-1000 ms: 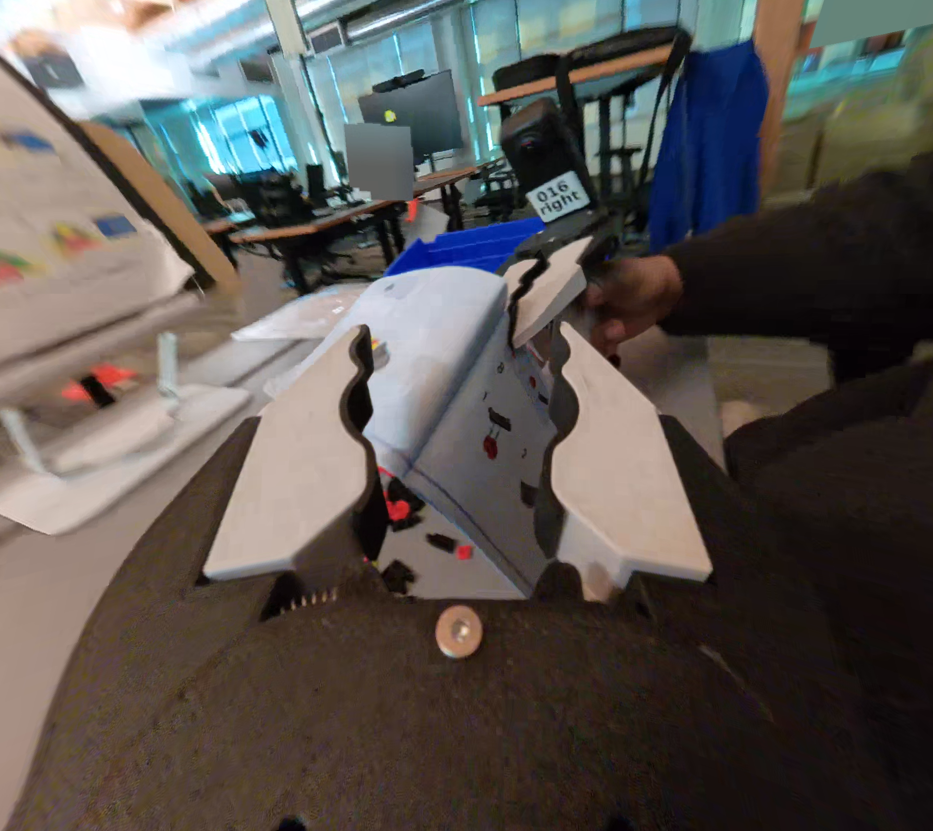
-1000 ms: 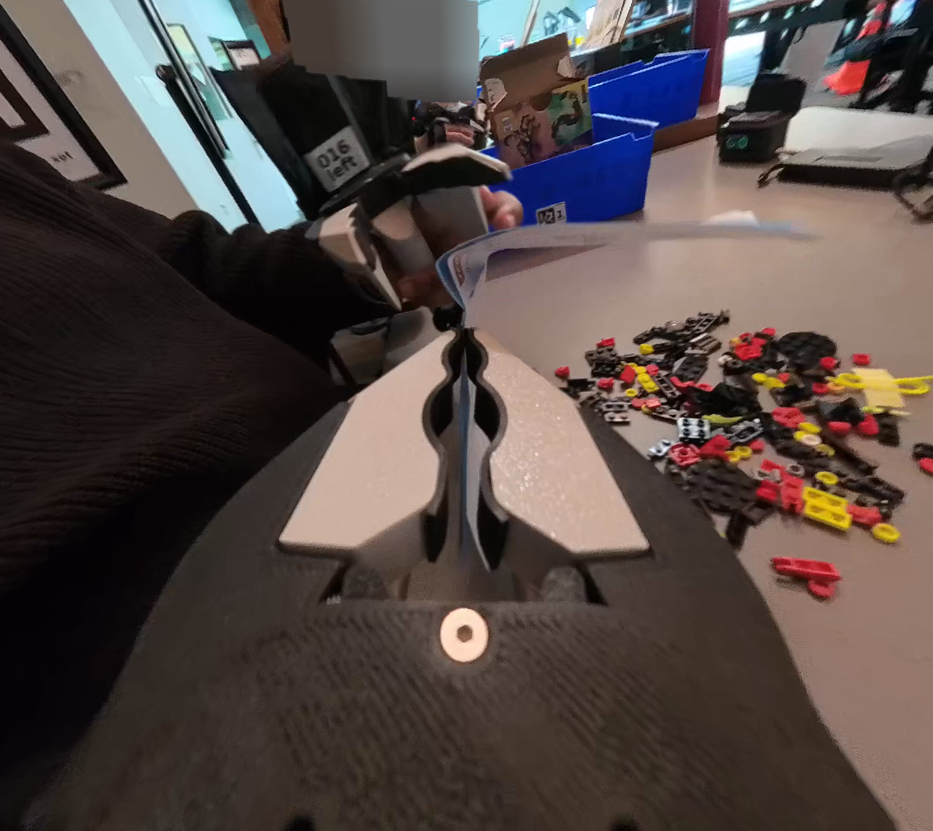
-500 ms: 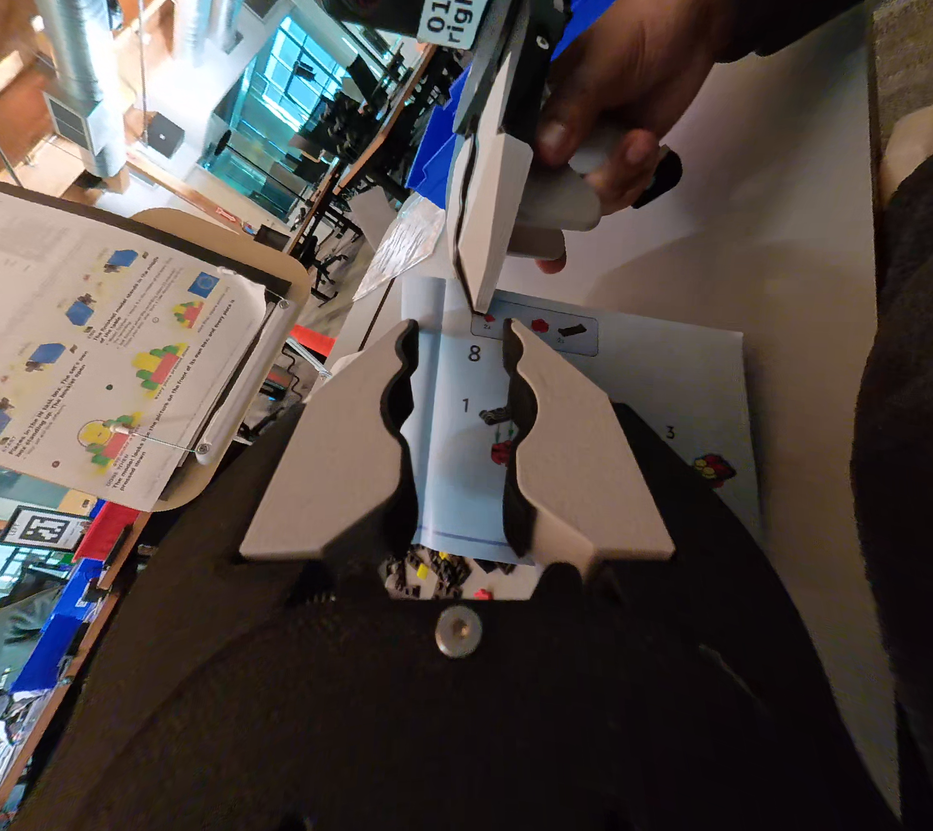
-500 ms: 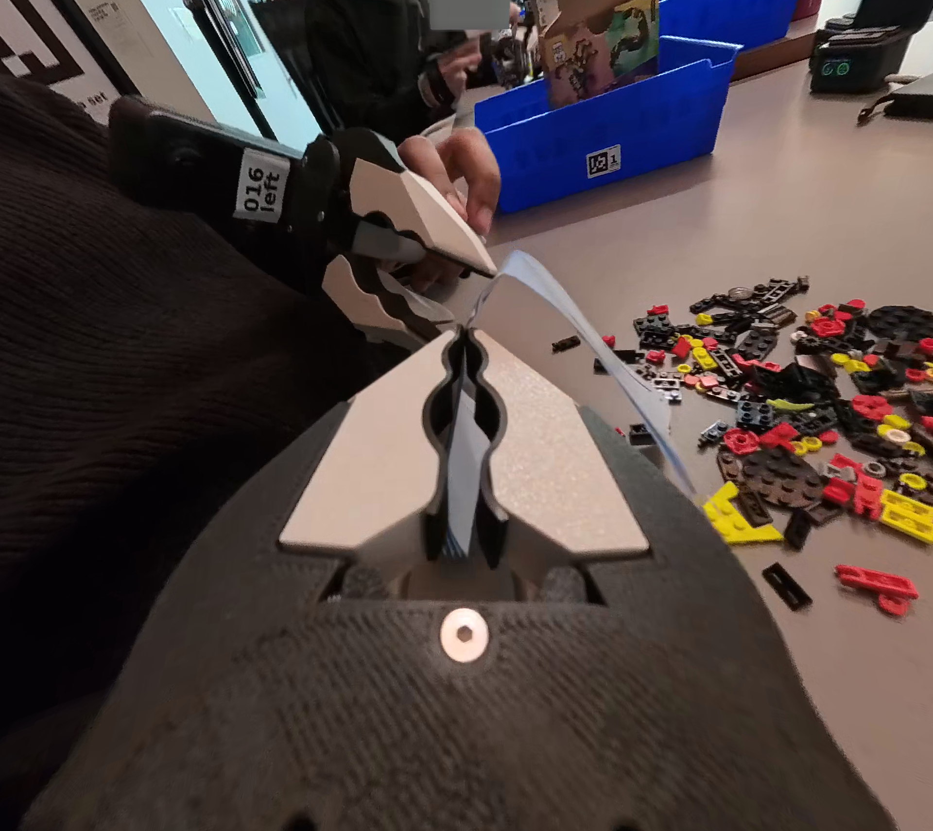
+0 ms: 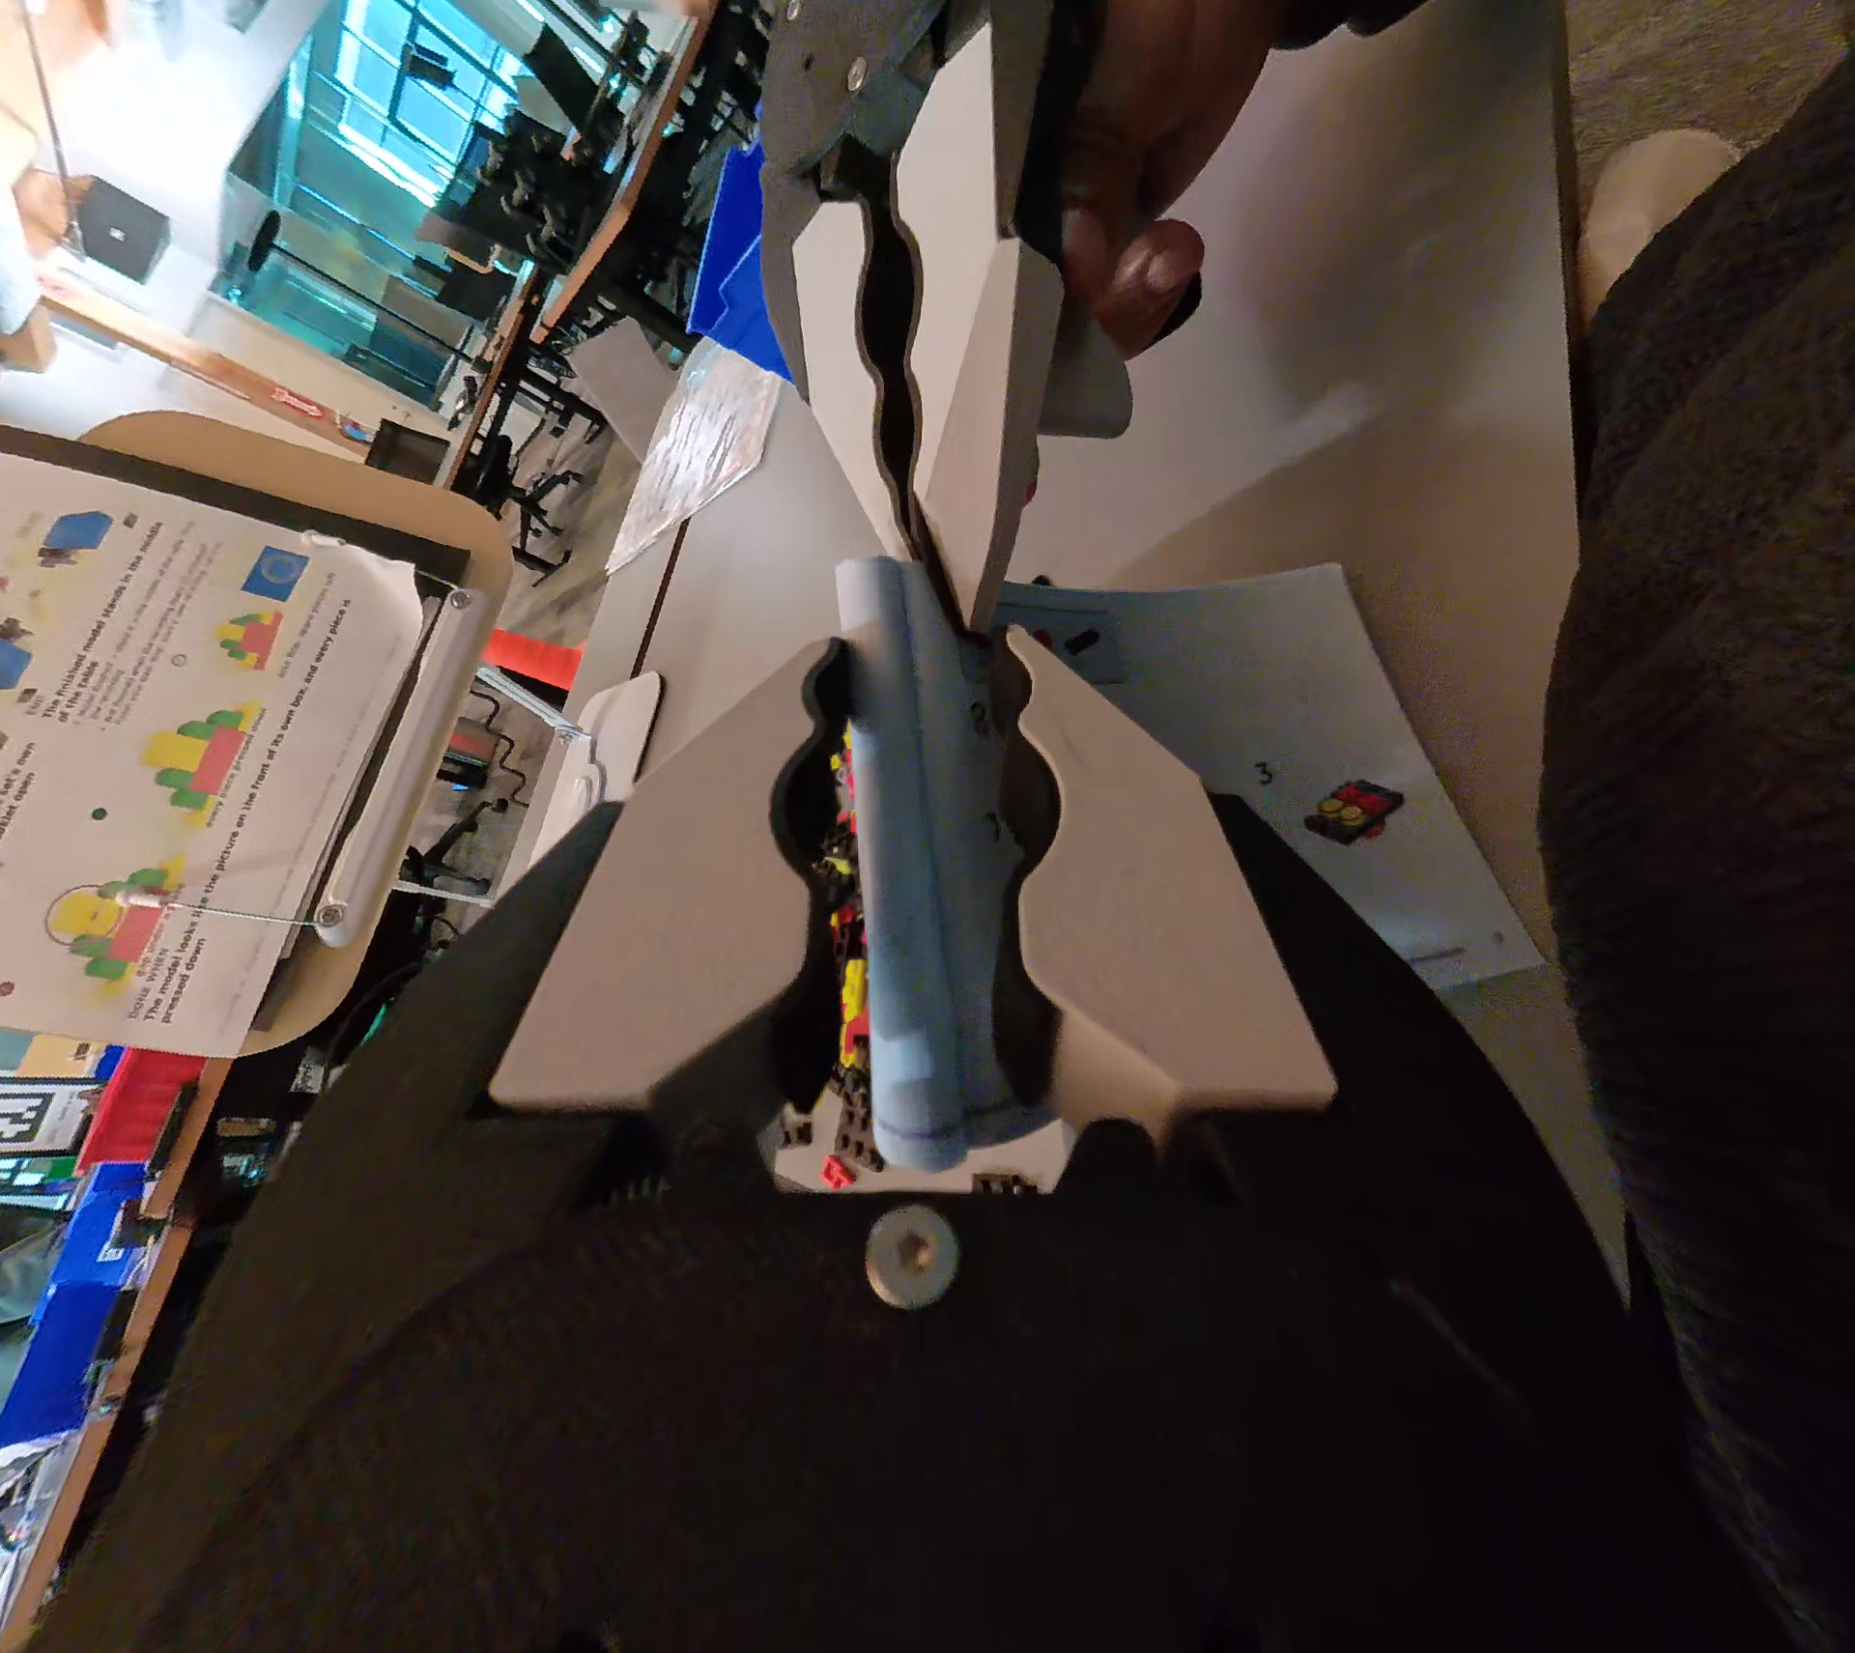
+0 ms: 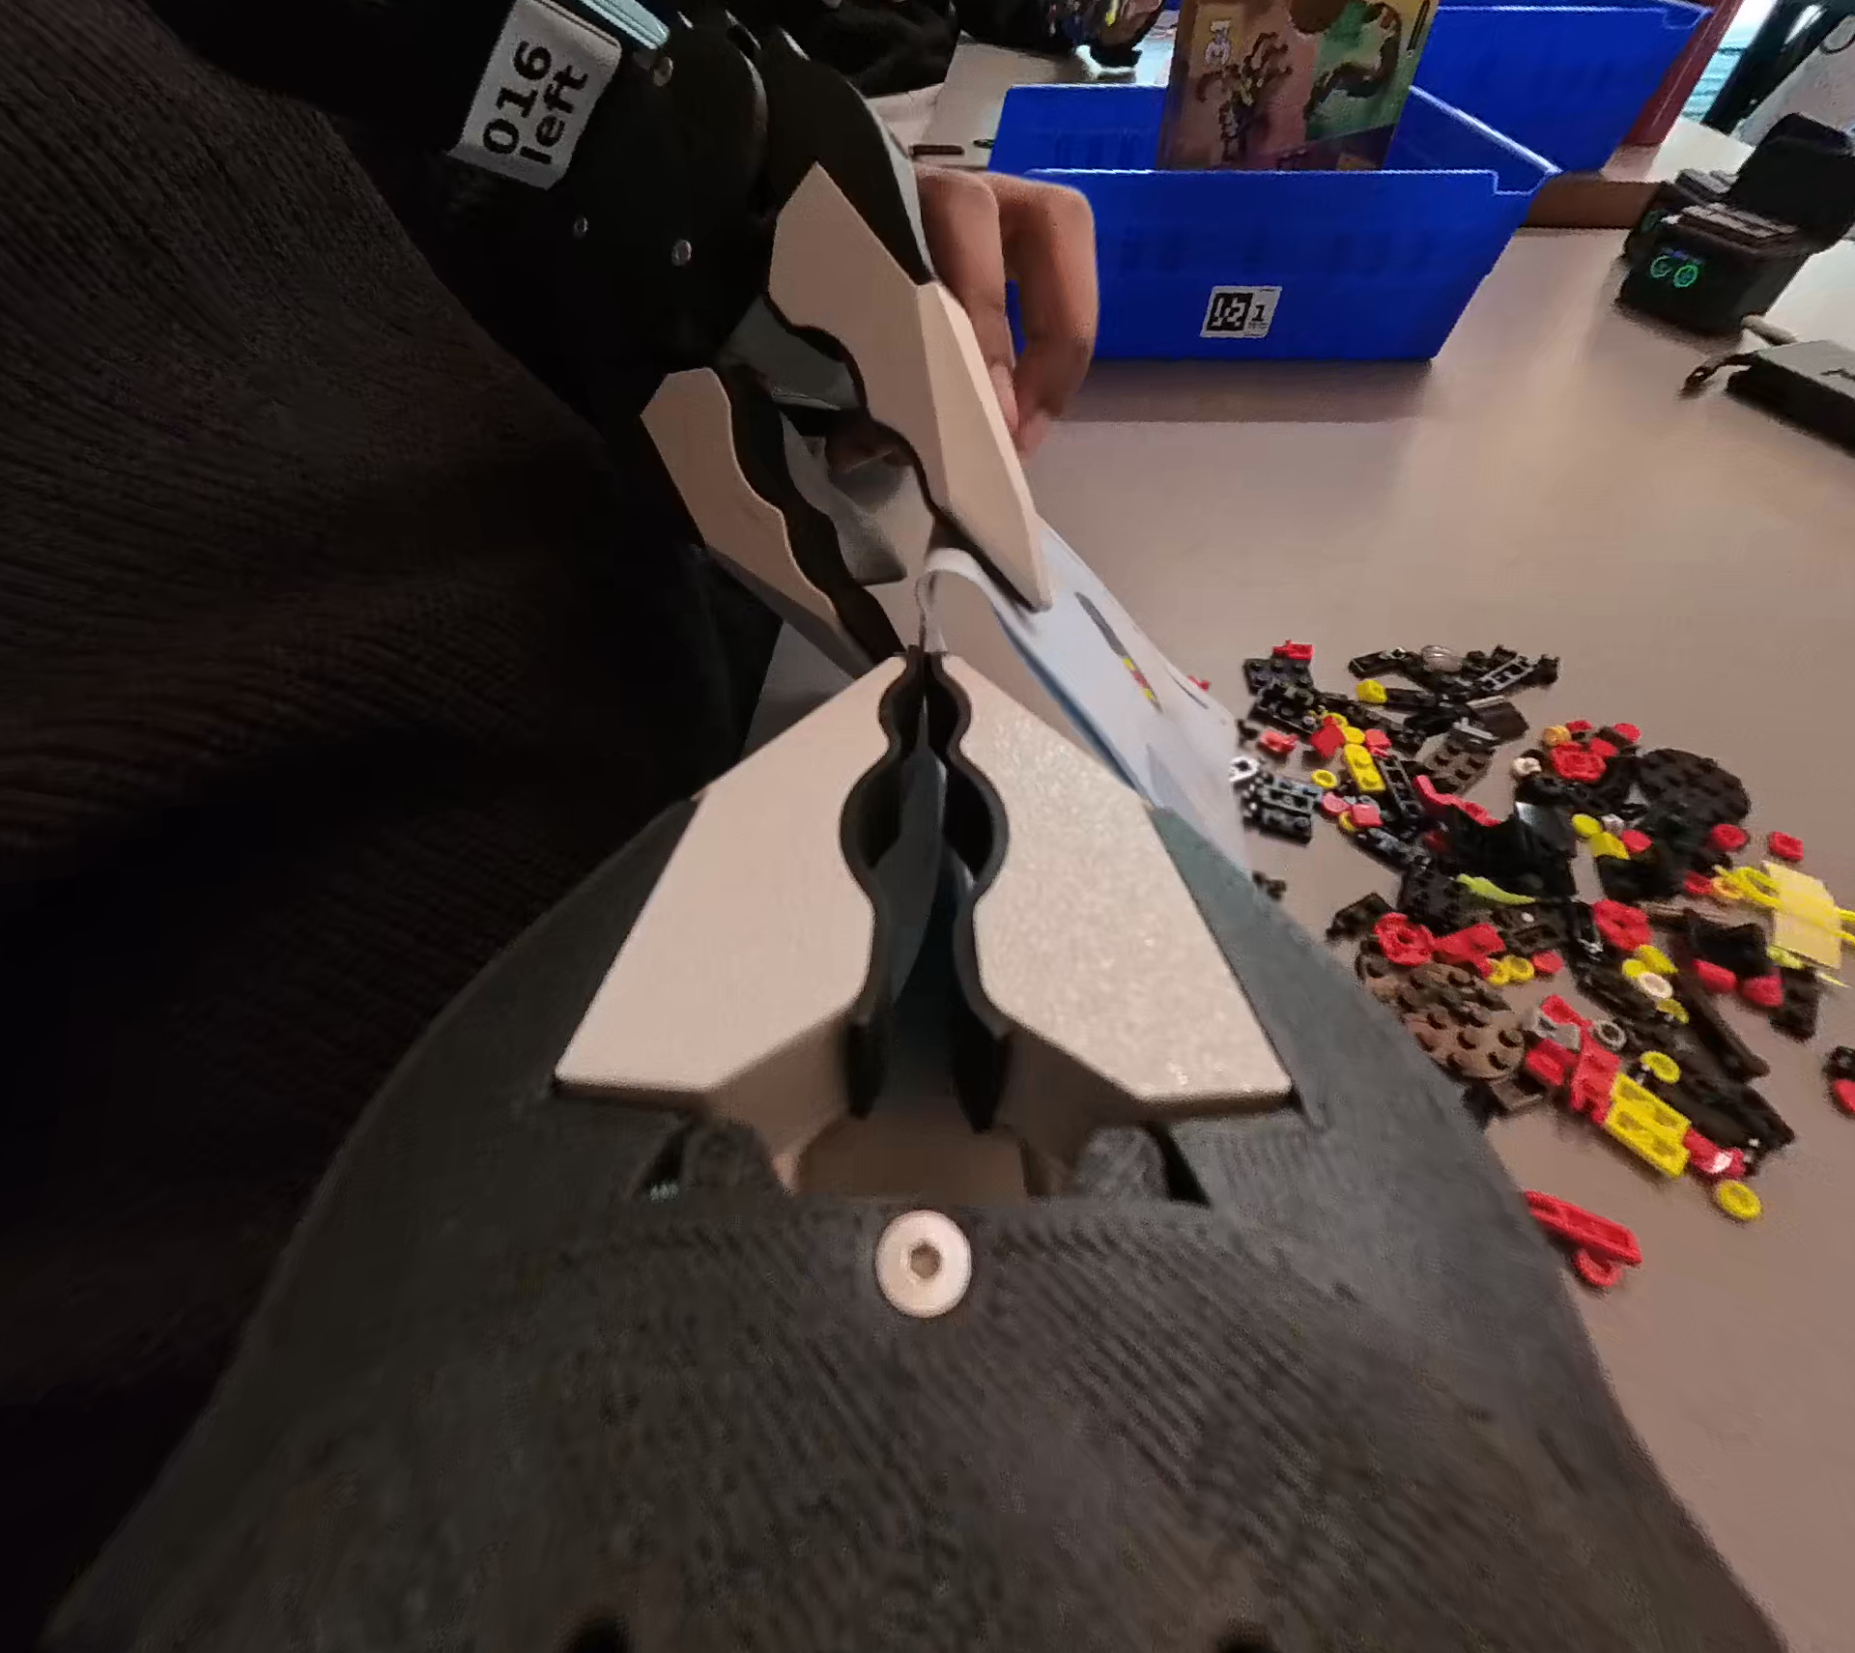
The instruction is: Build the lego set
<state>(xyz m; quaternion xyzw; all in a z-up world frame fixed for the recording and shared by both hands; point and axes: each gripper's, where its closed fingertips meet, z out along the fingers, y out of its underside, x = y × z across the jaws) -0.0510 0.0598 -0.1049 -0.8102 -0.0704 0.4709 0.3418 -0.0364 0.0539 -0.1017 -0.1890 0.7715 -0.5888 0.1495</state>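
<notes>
The right hand-held gripper (image 6: 925, 681) is clamped on the booklet (image 6: 1094, 671), held above the surface (image 6: 1405, 521). The left hand-held gripper (image 5: 918, 661) is part open with a curled page between its fingers. Loose bricks (image 6: 1526, 892) lie to the right, near a blue bin (image 6: 1305, 250).

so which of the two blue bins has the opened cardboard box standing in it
The nearer blue bin, the one with the small square tag on its front wall. The cardboard box stands upright inside it. The farther blue bin behind shows nothing sticking out.
</notes>
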